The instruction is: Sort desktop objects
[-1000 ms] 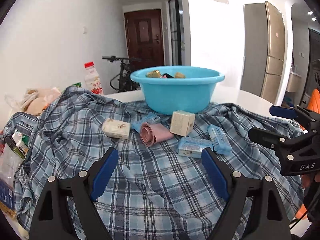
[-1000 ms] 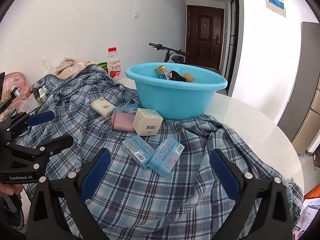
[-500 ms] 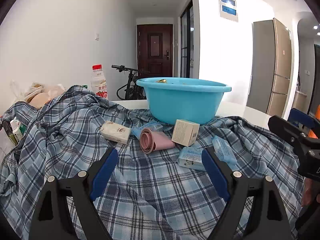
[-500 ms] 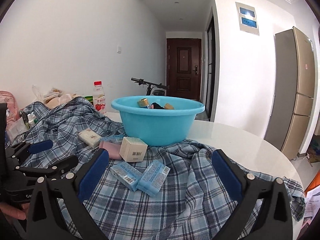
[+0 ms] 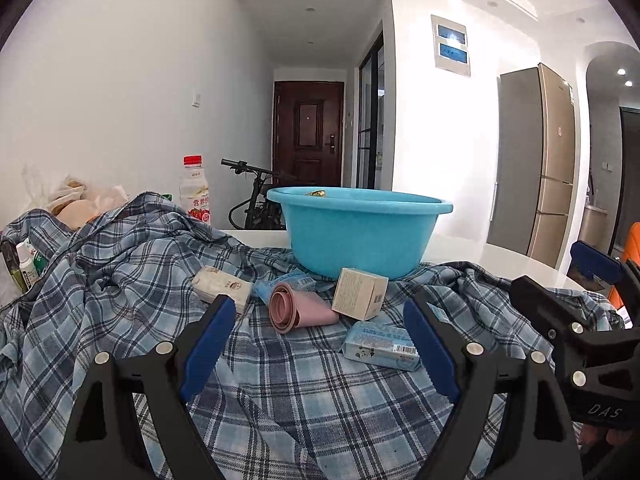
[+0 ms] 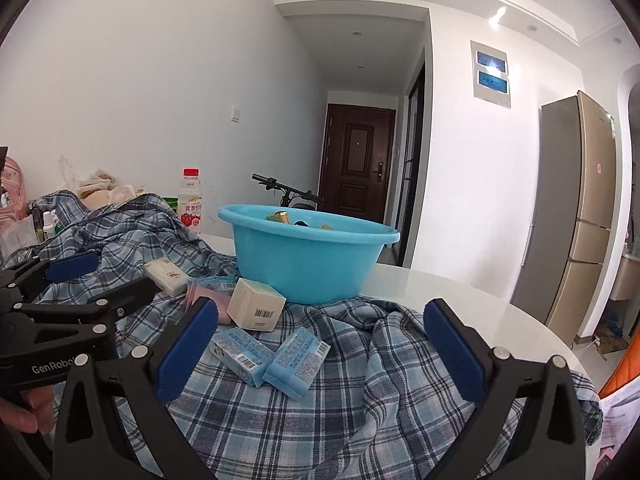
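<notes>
Both sets of jaws stand wide apart and hold nothing. Just ahead of the right gripper (image 6: pixel 320 352), between its jaws, two light-blue plastic tissue packs (image 6: pixel 272 356) lie touching on the rumpled blue plaid cloth (image 6: pixel 360 420); closing on both at once could drop one. Ahead of the left gripper (image 5: pixel 316 344) lies a pink rolled tube (image 5: pixel 296 312), beside a cream cardboard box (image 5: pixel 360 294). The jaws could snag a fold and drag everything. Beyond them sits the turquoise plastic basin (image 5: pixel 356 236), already holding items.

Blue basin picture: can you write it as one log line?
left hand-held gripper: open | right hand-held gripper: open | basin: partly filled | boxes on cloth: unsorted
</notes>
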Action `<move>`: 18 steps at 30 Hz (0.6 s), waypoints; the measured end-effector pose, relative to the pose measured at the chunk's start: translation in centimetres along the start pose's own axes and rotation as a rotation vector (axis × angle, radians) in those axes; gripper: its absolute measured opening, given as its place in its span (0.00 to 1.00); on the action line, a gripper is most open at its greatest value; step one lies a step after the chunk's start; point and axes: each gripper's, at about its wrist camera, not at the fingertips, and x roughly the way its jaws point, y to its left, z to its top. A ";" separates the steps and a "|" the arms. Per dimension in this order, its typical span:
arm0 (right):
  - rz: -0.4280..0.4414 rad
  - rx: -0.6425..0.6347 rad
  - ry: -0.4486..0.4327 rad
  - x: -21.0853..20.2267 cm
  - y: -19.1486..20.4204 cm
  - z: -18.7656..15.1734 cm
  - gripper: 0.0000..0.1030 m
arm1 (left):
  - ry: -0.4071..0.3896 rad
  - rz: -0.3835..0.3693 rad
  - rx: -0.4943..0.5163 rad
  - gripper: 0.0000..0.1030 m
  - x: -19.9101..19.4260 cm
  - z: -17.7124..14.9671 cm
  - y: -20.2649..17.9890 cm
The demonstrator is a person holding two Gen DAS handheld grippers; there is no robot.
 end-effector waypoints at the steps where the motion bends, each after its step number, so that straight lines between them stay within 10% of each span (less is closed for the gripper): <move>1: 0.001 -0.002 -0.006 0.0 0.1 0.0 0.99 | -0.008 0.004 -0.002 0.85 -0.1 -0.1 -0.1; 18: 0.019 0.071 0.047 1.5 -0.8 -0.9 0.99 | -0.040 0.044 -0.009 0.99 -0.3 -0.1 0.2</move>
